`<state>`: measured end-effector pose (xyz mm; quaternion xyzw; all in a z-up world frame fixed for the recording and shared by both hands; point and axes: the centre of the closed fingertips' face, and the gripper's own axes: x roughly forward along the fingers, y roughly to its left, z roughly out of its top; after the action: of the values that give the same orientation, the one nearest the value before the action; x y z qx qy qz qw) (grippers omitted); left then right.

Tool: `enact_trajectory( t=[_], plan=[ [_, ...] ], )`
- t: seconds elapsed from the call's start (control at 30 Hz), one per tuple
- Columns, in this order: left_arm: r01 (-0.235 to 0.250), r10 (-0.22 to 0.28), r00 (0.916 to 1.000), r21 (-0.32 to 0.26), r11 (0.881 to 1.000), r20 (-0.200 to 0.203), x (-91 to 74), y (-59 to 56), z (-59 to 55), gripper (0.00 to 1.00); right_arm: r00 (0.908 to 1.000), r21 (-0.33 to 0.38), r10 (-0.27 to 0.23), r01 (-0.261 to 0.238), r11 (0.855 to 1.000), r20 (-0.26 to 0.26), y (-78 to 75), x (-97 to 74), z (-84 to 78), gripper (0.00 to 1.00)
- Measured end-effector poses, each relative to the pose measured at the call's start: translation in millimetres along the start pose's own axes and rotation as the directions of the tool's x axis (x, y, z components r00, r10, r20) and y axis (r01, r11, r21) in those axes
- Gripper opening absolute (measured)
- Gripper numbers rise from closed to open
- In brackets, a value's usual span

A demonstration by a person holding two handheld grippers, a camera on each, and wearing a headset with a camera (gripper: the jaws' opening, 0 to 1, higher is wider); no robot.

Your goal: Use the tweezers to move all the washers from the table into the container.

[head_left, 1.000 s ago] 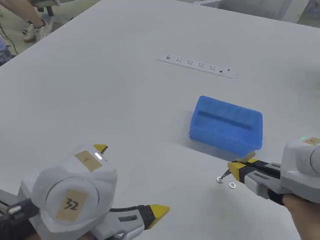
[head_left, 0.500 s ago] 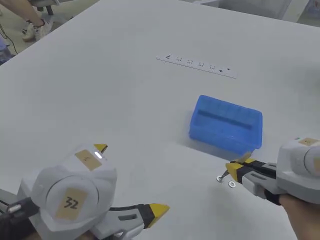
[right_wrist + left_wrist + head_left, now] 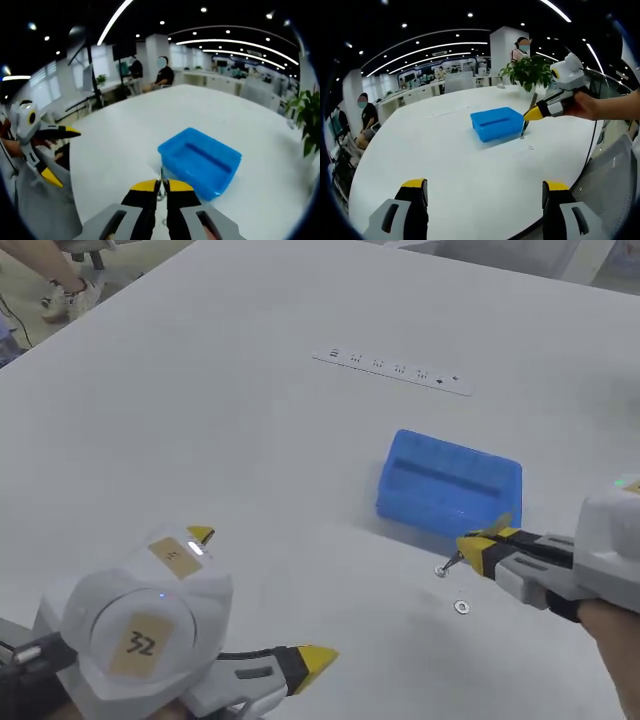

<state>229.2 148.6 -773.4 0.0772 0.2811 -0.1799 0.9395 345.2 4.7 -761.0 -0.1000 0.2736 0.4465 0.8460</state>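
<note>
The blue container (image 3: 450, 488) stands open on the white table (image 3: 250, 440). Just in front of its near wall, my right gripper (image 3: 475, 552) is shut on the tweezers (image 3: 452, 562). A small washer (image 3: 441, 571) sits at the tweezers' tip; I cannot tell whether it is off the table. A second washer (image 3: 461, 607) lies on the table a little nearer to me. In the right gripper view the gripper (image 3: 161, 186) points at the container (image 3: 200, 161). My left gripper (image 3: 259, 597) stands open and holds nothing at the near left, far from the container (image 3: 496, 124).
A flush power strip (image 3: 390, 370) is set into the table beyond the container. A potted plant (image 3: 527, 72) stands at the table's far end. People sit at desks around the room (image 3: 367, 117).
My right gripper has moved up and toward the container, and the tweezers' tip with one washer went with it. The other washer and the left gripper stayed put.
</note>
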Motion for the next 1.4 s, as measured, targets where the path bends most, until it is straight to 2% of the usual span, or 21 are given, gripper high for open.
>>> enact_trajectory(
  t=[0.1,0.23,0.37,0.5,0.9,1.17,1.4],
  plan=[
    [-0.001,0.001,1.0000,0.001,1.000,-0.001,-0.1,0.3,0.0,0.97,0.9988,-0.017,-0.017,0.018,1.000,0.046,-5.7,-5.7,22.3,0.02],
    [-0.002,0.002,1.0000,0.000,1.000,-0.001,0.0,0.7,-0.2,0.97,0.9953,-0.027,-0.042,0.044,0.999,0.088,-12.3,-9.7,43.7,0.02],
    [-0.004,0.004,1.0000,-0.004,1.000,0.007,-0.6,1.2,1.4,0.97,0.9921,-0.027,-0.061,0.064,0.998,0.109,-19.8,-9.1,54.1,0.02],
    [-0.002,0.002,1.0000,0.000,1.000,0.005,-0.5,0.9,1.1,0.97,0.9908,-0.027,-0.078,0.081,0.996,0.111,-27.0,-4.2,56.7,0.02],
    [0.001,-0.001,1.0000,0.003,1.000,-0.001,0.3,0.5,0.2,0.97,0.9923,-0.023,-0.113,0.115,0.993,0.049,-58.3,25.0,43.0,0.03],
    [0.000,0.000,1.0000,0.003,1.000,-0.003,0.3,0.6,-0.3,0.97,0.9937,-0.006,-0.111,0.111,0.994,-0.010,-66.5,48.7,20.6,0.03],
    [-0.002,0.002,1.0000,0.004,1.000,-0.003,-0.1,0.6,-0.2,0.96,0.9929,0.007,-0.109,0.110,0.994,-0.046,-69.7,56.2,5.1,0.03]
  ],
)
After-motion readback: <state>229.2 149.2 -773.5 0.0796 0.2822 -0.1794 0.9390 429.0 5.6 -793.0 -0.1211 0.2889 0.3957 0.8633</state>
